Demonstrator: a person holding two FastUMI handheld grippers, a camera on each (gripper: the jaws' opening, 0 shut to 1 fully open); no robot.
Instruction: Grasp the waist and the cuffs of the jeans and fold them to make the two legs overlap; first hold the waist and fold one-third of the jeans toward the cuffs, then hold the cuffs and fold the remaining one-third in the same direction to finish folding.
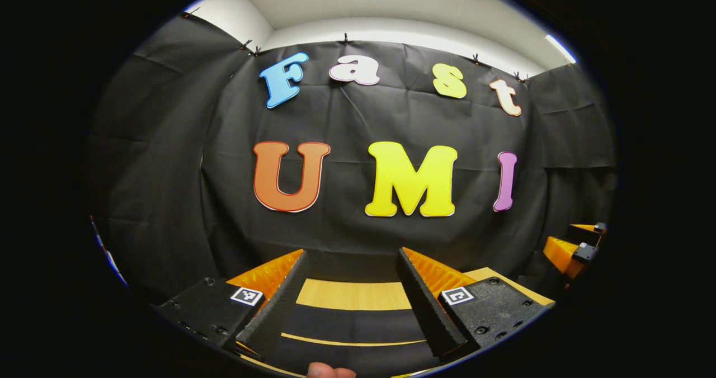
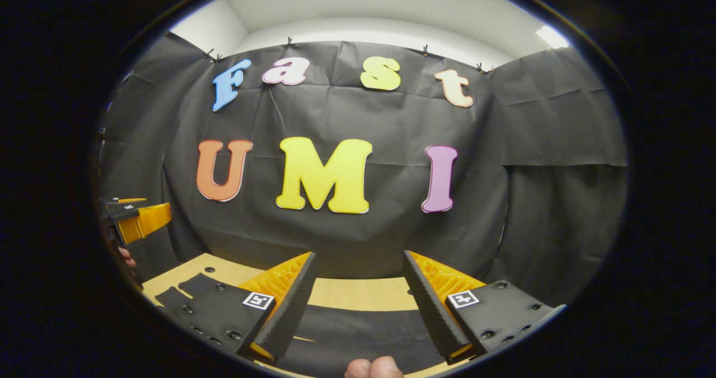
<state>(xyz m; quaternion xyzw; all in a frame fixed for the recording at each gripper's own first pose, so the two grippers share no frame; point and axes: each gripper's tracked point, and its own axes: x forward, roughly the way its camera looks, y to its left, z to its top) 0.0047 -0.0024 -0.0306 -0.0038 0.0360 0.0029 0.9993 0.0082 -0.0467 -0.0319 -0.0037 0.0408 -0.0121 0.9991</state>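
Jeans (image 1: 352, 326): taken to be the dark cloth lying flat on the wooden table (image 1: 352, 295), low in the left gripper view, beneath and between the fingers. Too little showing to tell waist from cuffs, or whether any fold is made.

Left gripper (image 1: 351, 252): fingers spread wide apart, nothing between them, held level above the cloth and aimed at the booth wall. A thumb tip (image 1: 330, 371) at the bottom edge.

Right gripper (image 2: 359, 253): likewise gaping, clamped on nothing, above the same dark cloth (image 2: 358, 323), which reaches past both fingers. Off to the left in this view, the other gripper (image 2: 134, 218) at about the same height, well apart.

Step in hand, as judged: nothing grasped yet, so probably the approach before taking hold of waist and cuffs to bring the legs together.

Next move calls for tipping both downward, finding the two ends of the cloth, and closing on an edge thick enough to lift without slipping. Limp fabric; likely to sag between the two holds.
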